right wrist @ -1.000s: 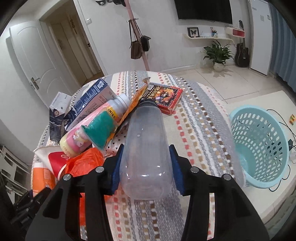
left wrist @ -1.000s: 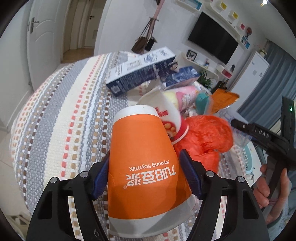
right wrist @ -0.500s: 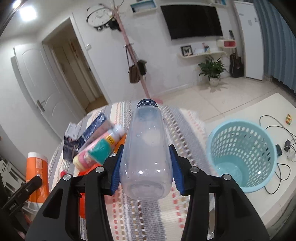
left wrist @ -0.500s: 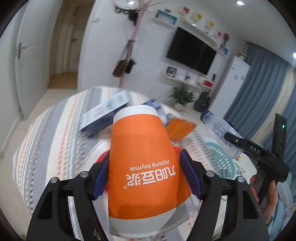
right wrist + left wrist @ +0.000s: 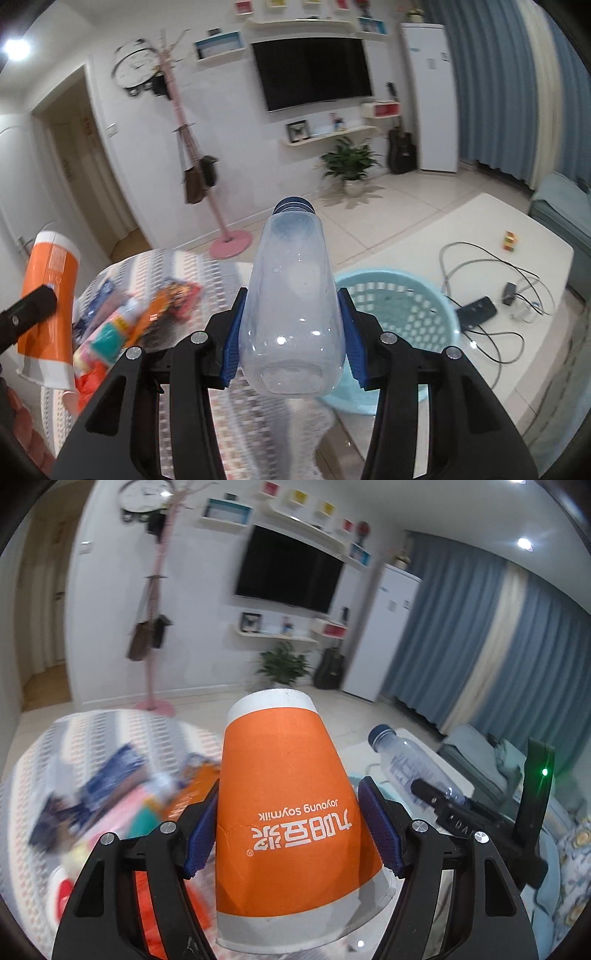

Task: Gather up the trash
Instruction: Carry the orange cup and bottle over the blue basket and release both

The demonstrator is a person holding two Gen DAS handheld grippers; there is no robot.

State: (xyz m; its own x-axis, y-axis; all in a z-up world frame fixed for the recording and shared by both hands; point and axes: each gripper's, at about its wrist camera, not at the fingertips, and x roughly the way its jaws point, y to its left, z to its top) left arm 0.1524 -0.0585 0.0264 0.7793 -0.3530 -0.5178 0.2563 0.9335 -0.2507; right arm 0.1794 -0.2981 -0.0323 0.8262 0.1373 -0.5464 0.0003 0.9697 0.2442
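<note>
My left gripper point(image 5: 286, 834) pinches the orange paper cup point(image 5: 284, 812), my right gripper point(image 5: 291, 332) clamps the clear plastic bottle point(image 5: 291, 295); I'm holding both above the pale blue mesh basket point(image 5: 417, 306), ready for dropping.

The left tongs point(image 5: 286, 834) clamp an orange paper cup point(image 5: 284, 812), base pointing away, beside a clear bottle point(image 5: 410, 764).

Orange paper cup point(image 5: 284, 812) — white bands at both ends, white lettering — is inverted, base pointing away, wide rim crumpled, held off the table. Clear plastic bottle point(image 5: 291, 306) with a dark blue cap, empty, points cap-forward, also airborne. Light blue perforated basket point(image 5: 402, 306) stands open on the floor — remaining wrappers point(image 5: 122, 321) lie blurred on the striped cloth.
</note>
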